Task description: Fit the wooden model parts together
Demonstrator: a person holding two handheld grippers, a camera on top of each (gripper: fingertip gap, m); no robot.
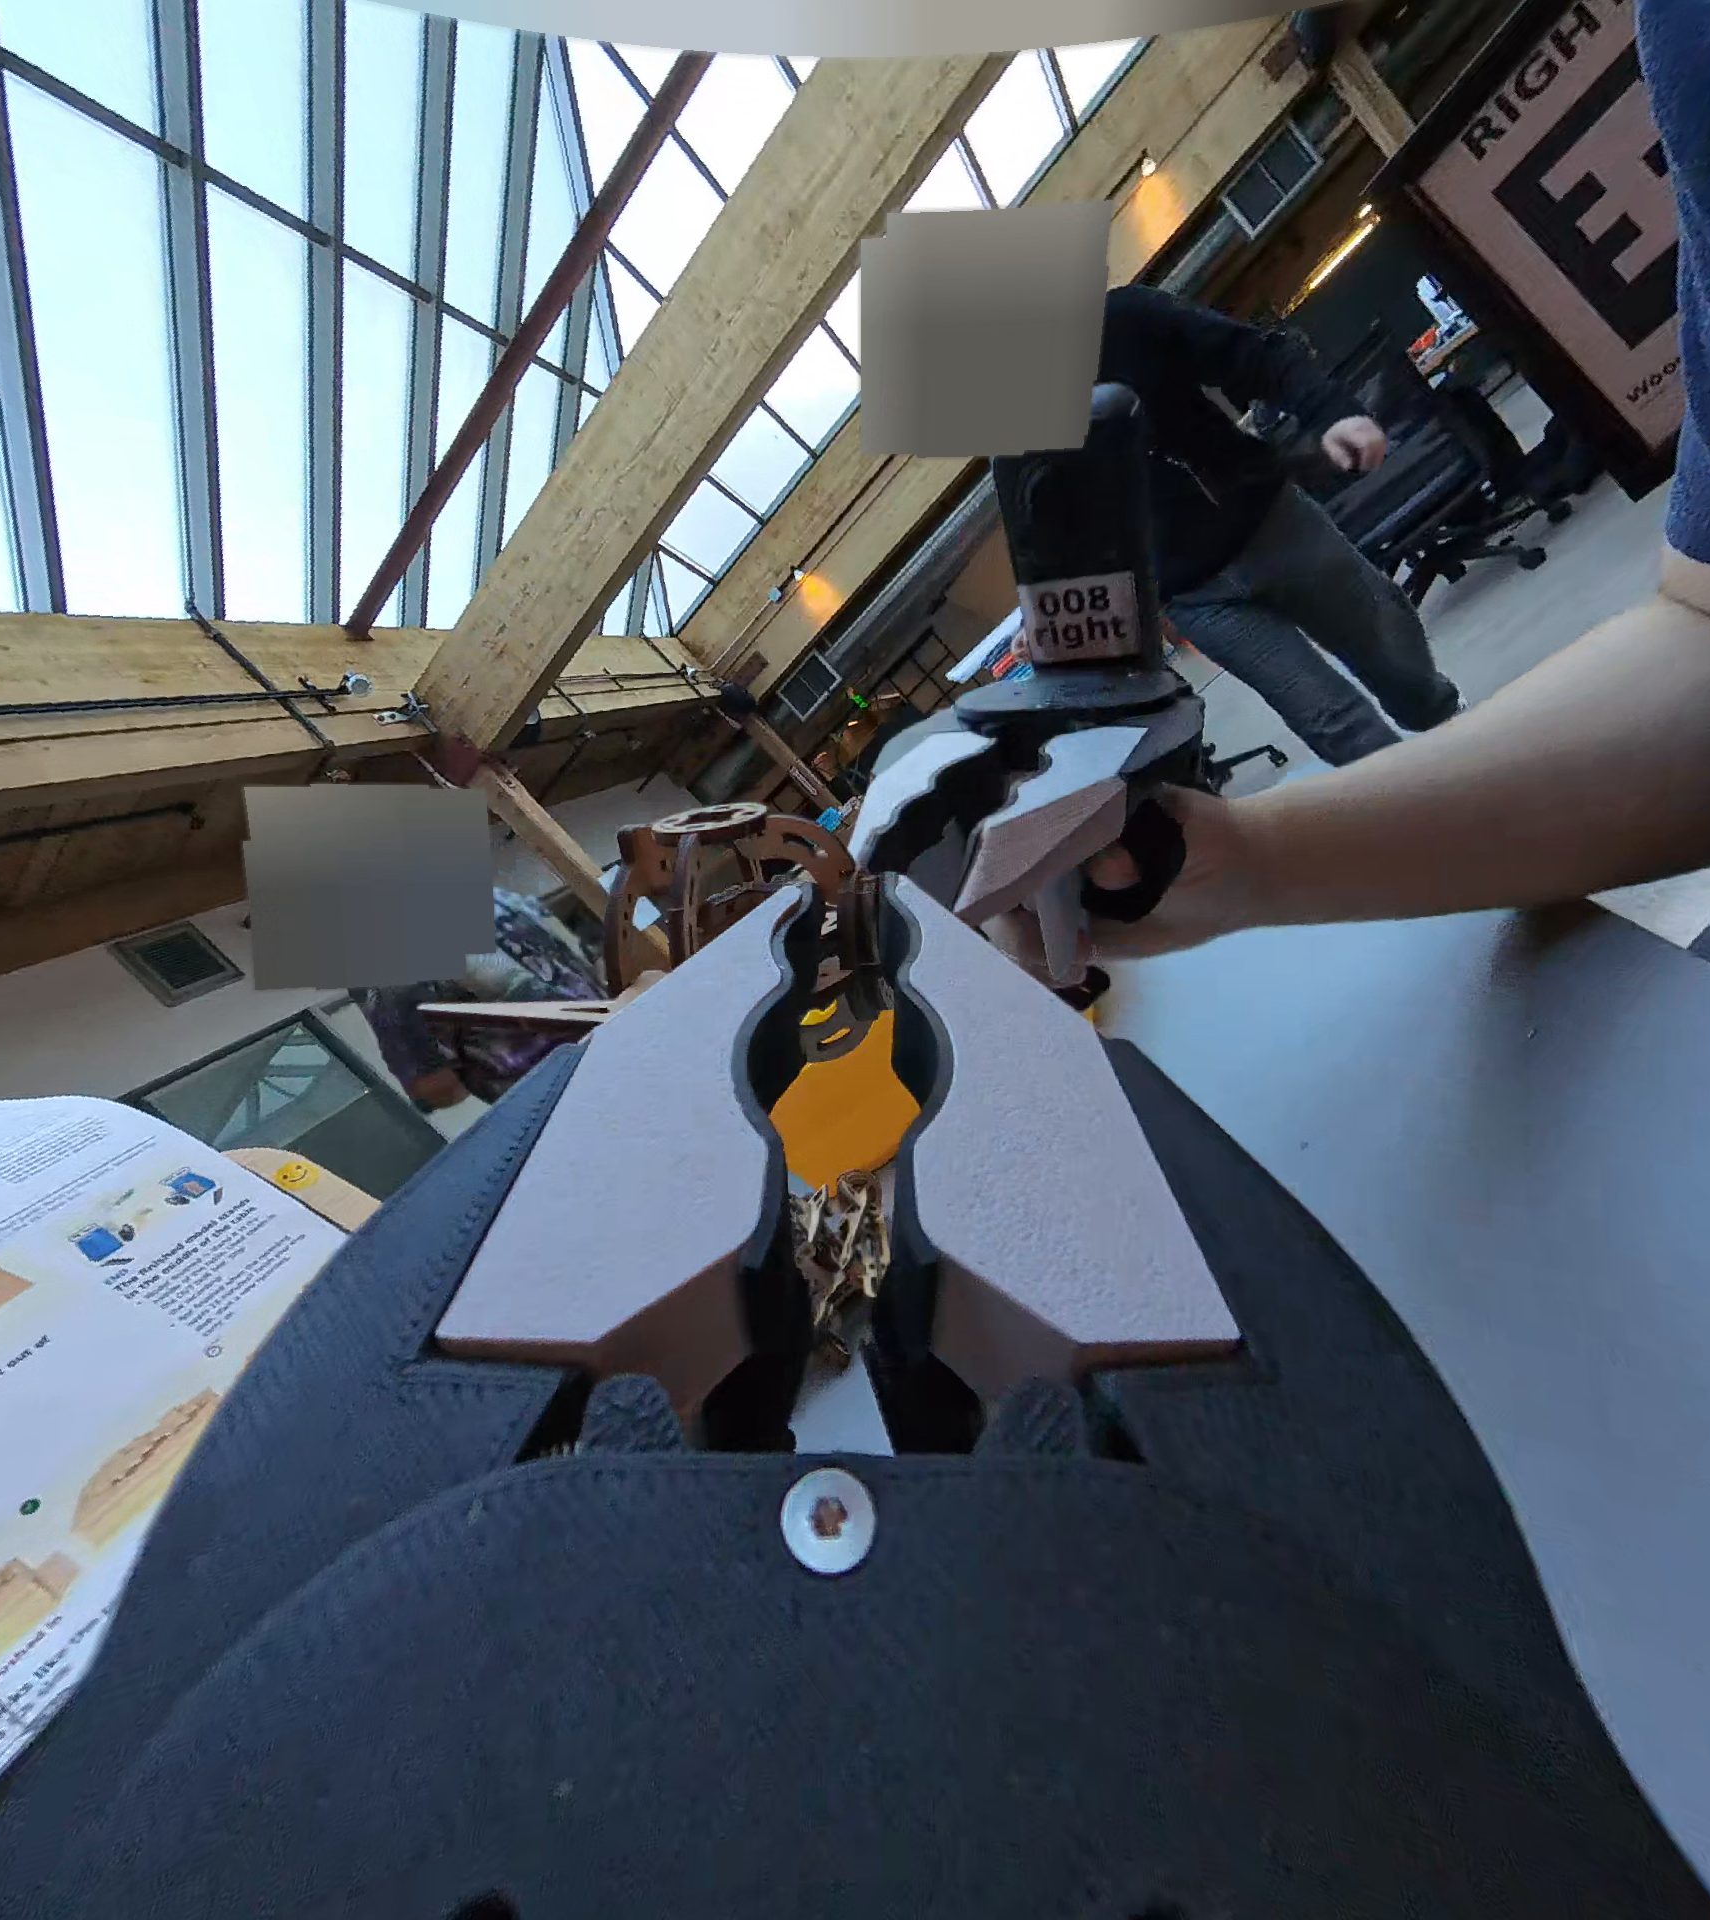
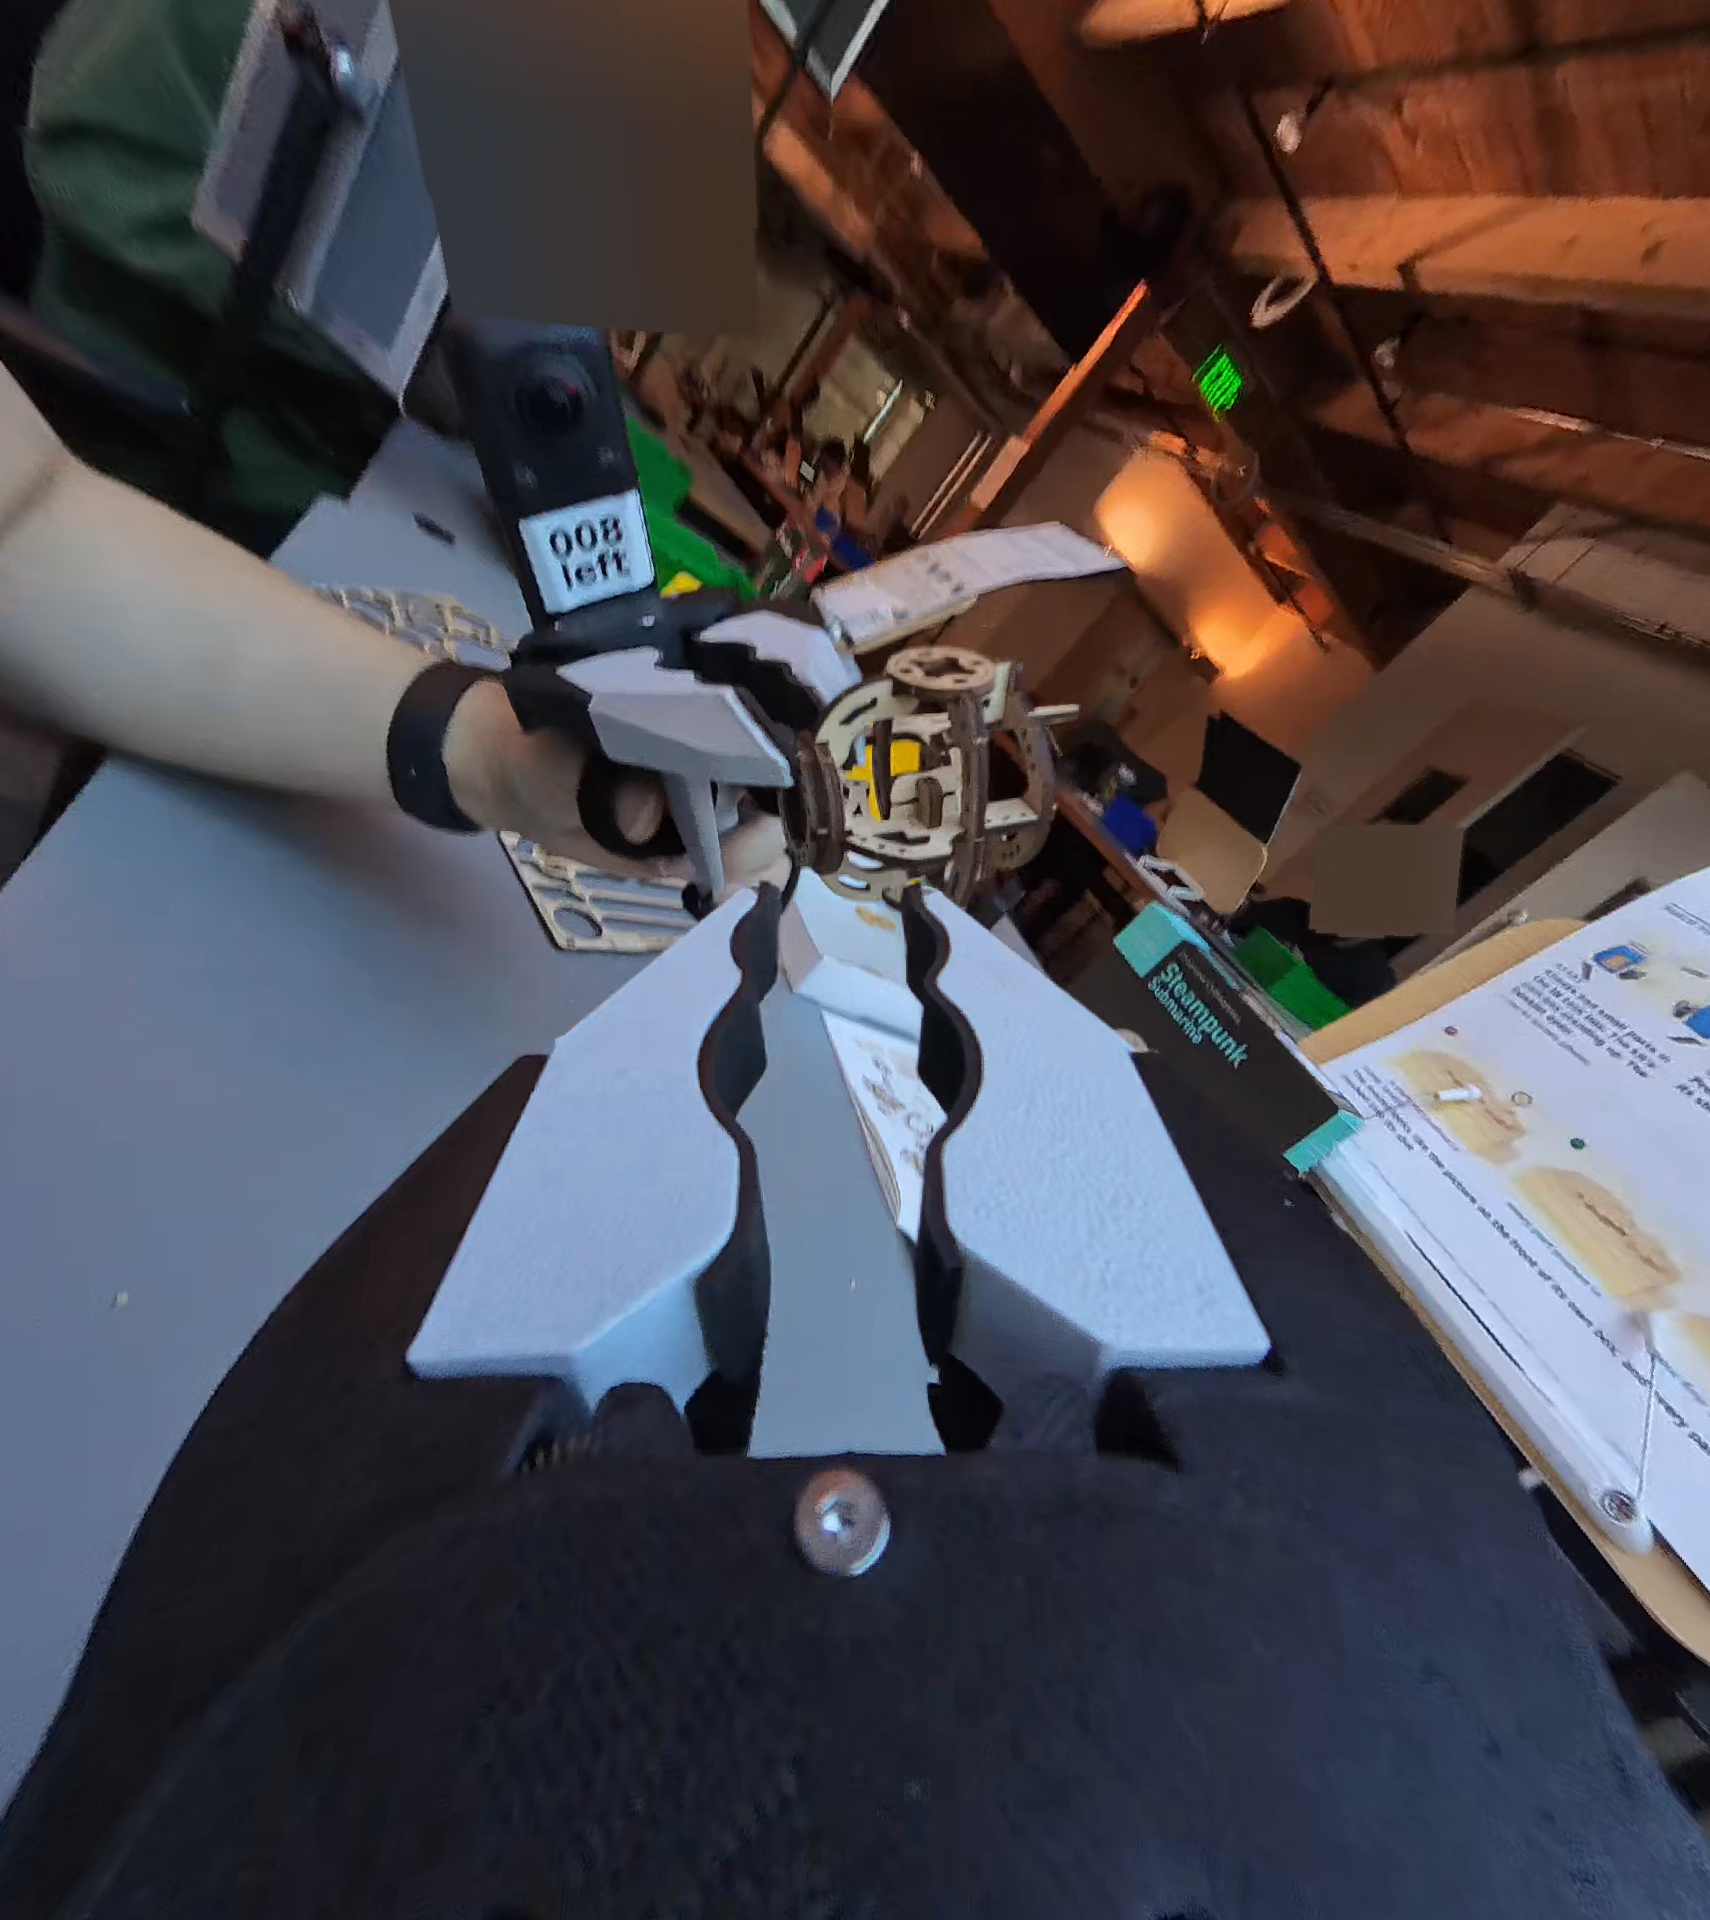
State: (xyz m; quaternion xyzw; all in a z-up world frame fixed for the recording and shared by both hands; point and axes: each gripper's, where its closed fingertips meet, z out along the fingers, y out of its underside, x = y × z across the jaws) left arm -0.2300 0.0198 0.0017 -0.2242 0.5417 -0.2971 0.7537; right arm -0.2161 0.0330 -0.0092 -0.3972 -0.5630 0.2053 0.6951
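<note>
from the left wrist view, the left tongs [image 1: 843, 914] are nearly pressed together and pinch a thin dark edge of the wooden model [image 1: 726, 883] right at their tips. the model is held up in the air, above the grey surface [image 1: 1453, 1195]. something yellow [image 1: 840, 1101] shows through the gap lower down, and a small heap of loose wooden bits [image 1: 840, 1247] lies on the surface under the tongs. the right tongs [image 1: 965, 821] sit just beside the model, and from here i cannot tell if they hold anything. an open paper booklet [image 1: 51, 1299] lies off to the left.

from the right wrist view, the right tongs [image 2: 835, 904] are spread apart with nothing between them, just below the model [image 2: 924, 774]. the left tongs [image 2: 794, 727] grip the model's left side. a cut-out wooden sheet [image 2: 602, 914] lies flat behind, and a dark box [image 2: 1215, 1049] rests by the booklet [image 2: 1609, 1143].

the model looks very light, stiff and easy to snap, because it is made of thin rings and little pegs. i think the thick outer rings are the safest place to hold, with a soft squeeze.
</note>
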